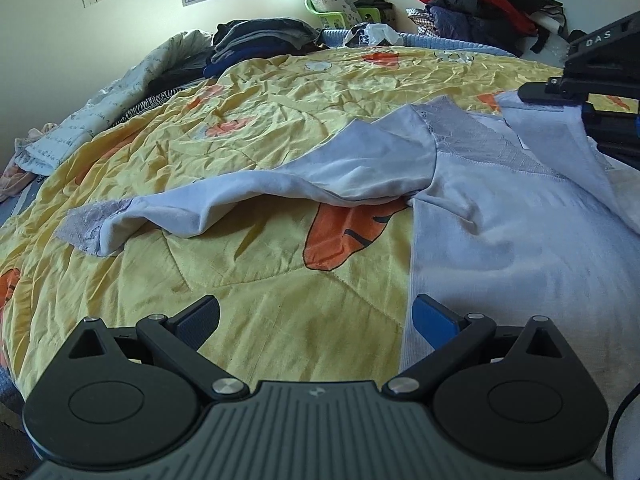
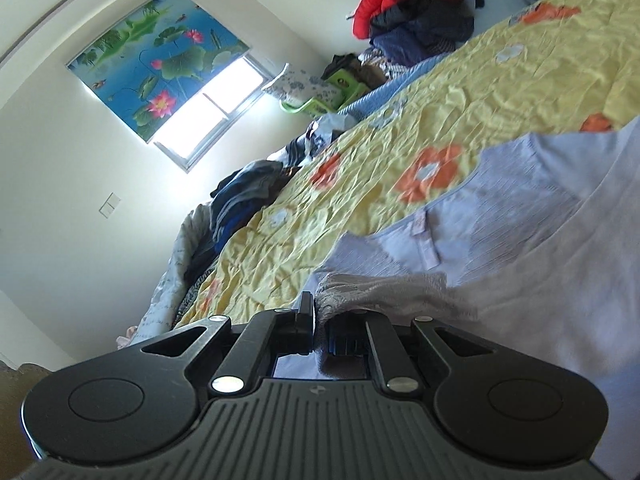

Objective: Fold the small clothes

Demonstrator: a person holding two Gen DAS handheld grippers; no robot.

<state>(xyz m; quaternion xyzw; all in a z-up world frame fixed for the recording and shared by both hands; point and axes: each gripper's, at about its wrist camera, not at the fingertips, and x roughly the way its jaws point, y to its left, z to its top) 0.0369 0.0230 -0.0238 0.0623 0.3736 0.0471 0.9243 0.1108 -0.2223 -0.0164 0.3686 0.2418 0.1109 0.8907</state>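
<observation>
White top (image 1: 500, 216) is spread on the bed's yellow quilt (image 1: 280, 300), right side. Its lace edge is pinched by the right hand-held gripper (image 2: 320, 332); the left hand-held gripper (image 1: 316, 320) is held wide apart, empty. The far-left sleeve (image 1: 240, 200) is best folded inward flat.

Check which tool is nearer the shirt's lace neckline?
Right. The right tool is shut on the lace neckline of the shirt; the left tool hangs open near its hem.
</observation>
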